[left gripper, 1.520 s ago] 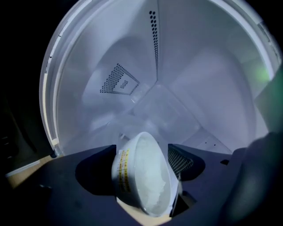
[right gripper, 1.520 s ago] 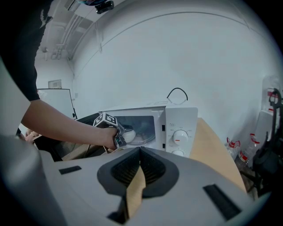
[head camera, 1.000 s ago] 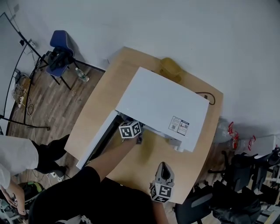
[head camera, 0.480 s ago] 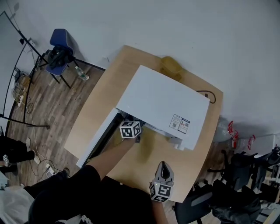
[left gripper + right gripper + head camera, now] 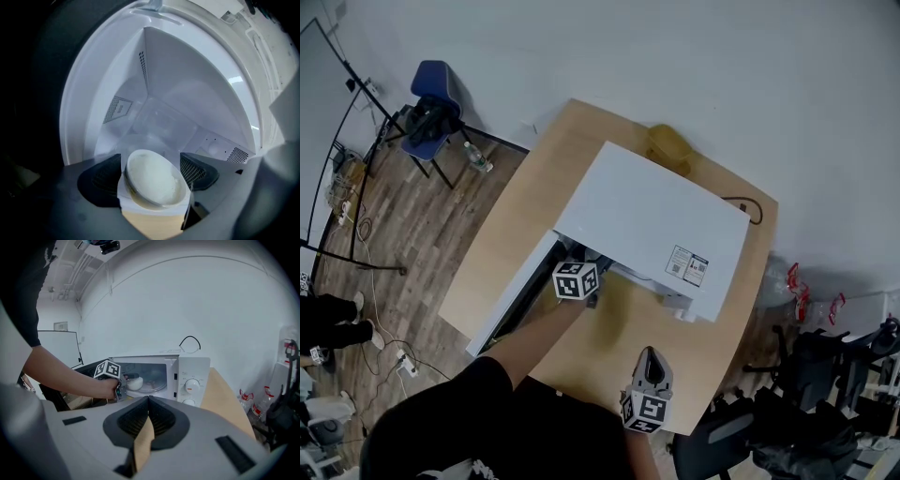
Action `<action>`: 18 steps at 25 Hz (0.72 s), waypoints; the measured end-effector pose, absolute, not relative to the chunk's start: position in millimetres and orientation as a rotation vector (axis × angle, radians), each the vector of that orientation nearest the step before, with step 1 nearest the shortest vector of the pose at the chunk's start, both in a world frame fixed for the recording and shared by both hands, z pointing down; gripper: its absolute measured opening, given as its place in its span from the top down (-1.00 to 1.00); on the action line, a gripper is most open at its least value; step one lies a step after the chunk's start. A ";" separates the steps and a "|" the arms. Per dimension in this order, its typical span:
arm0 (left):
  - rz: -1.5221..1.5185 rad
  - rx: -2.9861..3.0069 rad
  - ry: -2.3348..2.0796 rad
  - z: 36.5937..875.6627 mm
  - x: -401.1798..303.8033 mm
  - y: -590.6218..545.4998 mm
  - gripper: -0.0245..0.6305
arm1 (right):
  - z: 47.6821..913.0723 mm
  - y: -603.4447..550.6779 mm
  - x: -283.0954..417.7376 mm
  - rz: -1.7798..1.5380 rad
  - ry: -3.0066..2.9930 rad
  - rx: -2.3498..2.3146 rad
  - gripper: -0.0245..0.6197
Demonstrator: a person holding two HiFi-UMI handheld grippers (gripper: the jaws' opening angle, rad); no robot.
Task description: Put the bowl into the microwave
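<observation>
1. Wooden table (image 5: 502, 244), big and angled in the head view, carries everything
2. White microwave (image 5: 652, 220) sits on it, control knobs on its right side; its door (image 5: 511, 300) hangs swung wide open to the left
3. Person's bare arm (image 5: 65, 376) reaches across from the left toward the open cavity
4. R gripper (image 5: 148, 399) is held back near the table's front edge, well apart from the microwave. Jaws closed tip to tip w/ nothing between them; only a sliver of tabletop shows lower down
5. L gripper (image 5: 151, 161) is up at the cavity mouth, marker cube (image 5: 577, 279) on top, clamped on the bowl
6. Bowl (image 5: 154, 180), white and round, sits squarely between the two dark ribbed fingers (image 5: 101, 183), one pressing each side, rim sticking out past the tips toward the cavity
   - From the R gripper view it's just inside the opening, by the near left edge of the glass turntable (image 5: 152, 386); can't tell if it touches it
   - Round, so no real long axis. In the L gripper view the rim reads as an oval slanting upper left to lower right, mouth facing up and back toward the gripper, so it looks tipped rather than level
</observation>
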State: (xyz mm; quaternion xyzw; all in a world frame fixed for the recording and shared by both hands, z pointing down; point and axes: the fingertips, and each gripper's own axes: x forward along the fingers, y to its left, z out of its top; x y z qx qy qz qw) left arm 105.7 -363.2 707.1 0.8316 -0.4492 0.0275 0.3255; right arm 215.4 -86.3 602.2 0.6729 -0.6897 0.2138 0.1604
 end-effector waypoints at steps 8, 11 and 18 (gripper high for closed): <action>0.095 2.244 -1.143 698.1 99.4 -337.2 -0.18 | 595.1 -85.5 208.2 0.579 -1.986 1.928 0.74; 0.177 2.288 -1.133 702.4 95.9 -322.2 -0.18 | 592.1 -83.4 203.1 0.568 -1.986 1.930 0.74; 0.357 2.357 -1.113 716.3 91.1 -303.0 -0.17 | 588.6 -75.6 189.2 0.553 -1.986 1.927 0.74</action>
